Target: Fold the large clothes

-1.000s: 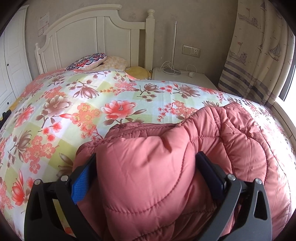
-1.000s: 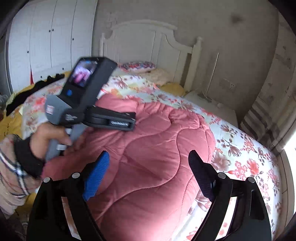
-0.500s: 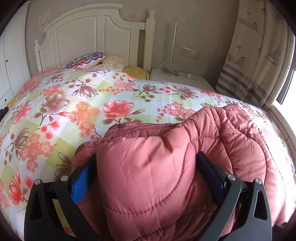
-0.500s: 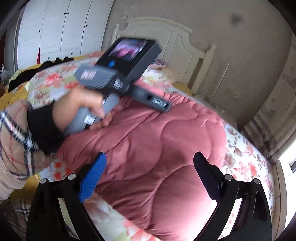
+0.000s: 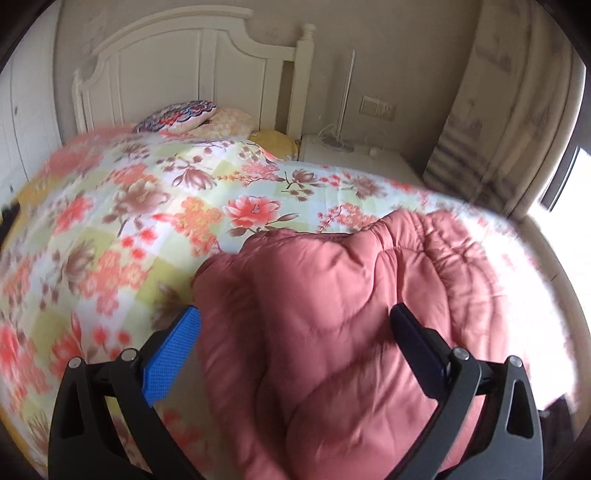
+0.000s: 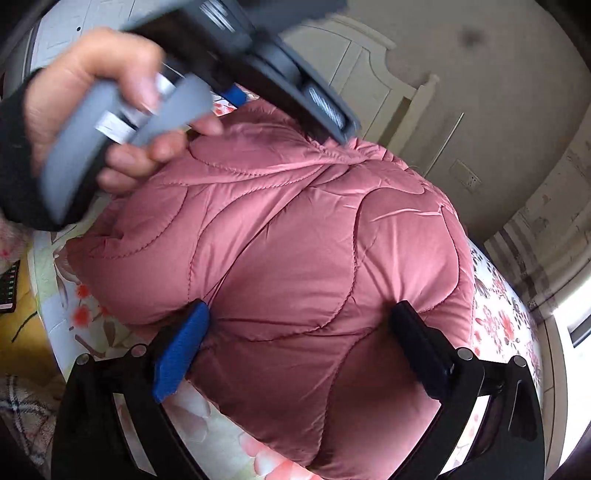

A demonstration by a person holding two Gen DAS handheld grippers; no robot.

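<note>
A pink quilted puffer jacket [image 5: 351, 302] lies bunched in a thick folded bundle on the floral bedspread [image 5: 129, 229]. My left gripper [image 5: 295, 339] is open, jaws wide, just above the bundle's near left edge. My right gripper [image 6: 299, 336] is open too, its fingers straddling the jacket [image 6: 295, 240] from the near side and pressing at its sides. In the right wrist view the left hand-held gripper's grey body [image 6: 122, 122] and the hand on it hover over the bundle's far left corner.
A white headboard [image 5: 177, 74] and pillows [image 5: 177, 116] are at the far end. A white nightstand [image 5: 354, 158] with cables stands right of the bed. A striped curtain [image 5: 491, 129] and bright window are at the right. White wardrobe doors [image 6: 74, 29] are at the left.
My left gripper has pulled back and up off the bundle, which no longer fills its jaws. My right gripper has moved in closer and now straddles the jacket.
</note>
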